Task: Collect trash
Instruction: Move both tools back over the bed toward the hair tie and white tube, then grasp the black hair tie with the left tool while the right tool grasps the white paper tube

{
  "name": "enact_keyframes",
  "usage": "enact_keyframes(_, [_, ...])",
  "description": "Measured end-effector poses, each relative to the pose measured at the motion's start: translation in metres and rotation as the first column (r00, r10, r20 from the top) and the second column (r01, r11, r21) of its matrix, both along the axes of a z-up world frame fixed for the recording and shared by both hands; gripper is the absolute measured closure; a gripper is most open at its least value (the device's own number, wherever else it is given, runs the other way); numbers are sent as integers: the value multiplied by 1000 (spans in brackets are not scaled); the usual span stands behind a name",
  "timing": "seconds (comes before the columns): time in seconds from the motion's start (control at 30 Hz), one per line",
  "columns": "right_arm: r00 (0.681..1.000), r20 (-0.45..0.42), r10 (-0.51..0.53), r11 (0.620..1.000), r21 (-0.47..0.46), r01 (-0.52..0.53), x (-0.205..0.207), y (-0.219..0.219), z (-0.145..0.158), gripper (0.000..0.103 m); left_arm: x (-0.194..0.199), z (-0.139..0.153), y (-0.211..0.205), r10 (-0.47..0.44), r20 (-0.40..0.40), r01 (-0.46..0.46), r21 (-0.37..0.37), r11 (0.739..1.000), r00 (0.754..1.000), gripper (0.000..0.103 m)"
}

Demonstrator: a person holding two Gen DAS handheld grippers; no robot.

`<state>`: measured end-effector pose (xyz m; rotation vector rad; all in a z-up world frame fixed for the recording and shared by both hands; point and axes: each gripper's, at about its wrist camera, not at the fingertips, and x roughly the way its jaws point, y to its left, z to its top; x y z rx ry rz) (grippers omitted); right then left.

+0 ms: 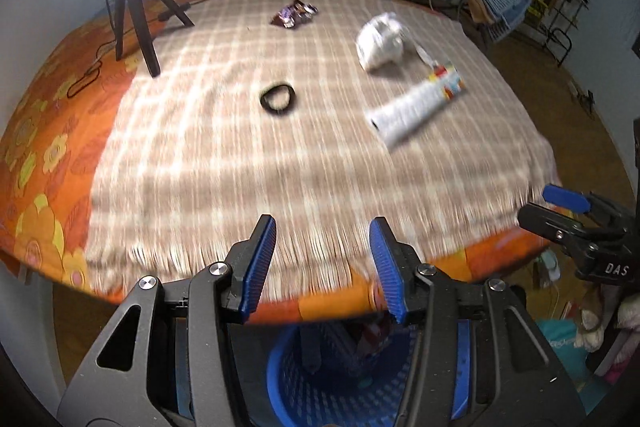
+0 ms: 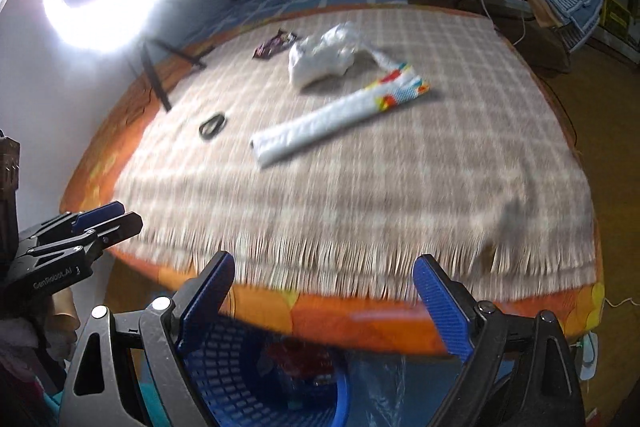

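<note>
Both tools hang over the near edge of the bed (image 1: pixel 48 187). The left tool (image 1: pixel 322 267) stands half open, the right tool (image 2: pixel 324 301) wide open, nothing between either's pads. A crumpled white bag (image 1: pixel 380 41), long white wrapper (image 1: pixel 416 103) and dark wrapper (image 1: pixel 294 13) lie upper centre on the checked blanket (image 1: pixel 240 167). A blue basket (image 2: pixel 236 367) sits at bottom centre.

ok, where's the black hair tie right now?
The black hair tie lies on the checked blanket mid-bed, left of the white roll and nearer than the purple wrapper; the right wrist view agrees.
</note>
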<state>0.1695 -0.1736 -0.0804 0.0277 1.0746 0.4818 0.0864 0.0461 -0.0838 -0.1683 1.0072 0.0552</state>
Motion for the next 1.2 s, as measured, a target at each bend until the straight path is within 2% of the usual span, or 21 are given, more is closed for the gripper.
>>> enact_keyframes(0.2, [999, 1, -51, 999, 5, 51, 35, -3, 5, 11, 35, 2, 19, 31, 16, -31, 8, 999, 999, 53])
enact_keyframes(0.33, [995, -8, -97, 995, -5, 97, 63, -5, 2, 11, 57, -6, 33, 66, 5, -66, -7, 998, 998, 53])
enact_keyframes(0.53, [993, -20, -114, 993, -8, 114, 99, 2, -4, 11, 88, -19, 45, 85, -14, -85, 1, 996, 996, 53])
enact_keyframes(0.77, [985, -66, -158, 987, -25, 156, 135, 13, -22, 12, 113, -28, 48, 90, -10, -90, 3, 996, 996, 53])
enact_keyframes(0.97, [969, -115, -219, 976, -10, 219, 161, 12, -40, 14, 129, -40, 50, 83, -22, -82, 39, 996, 996, 53])
enact_keyframes(1.2, [962, -126, -241, 970, -37, 239, 177, 23, -57, 14, 143, -52, 56, 93, -38, -92, 37, 995, 995, 53])
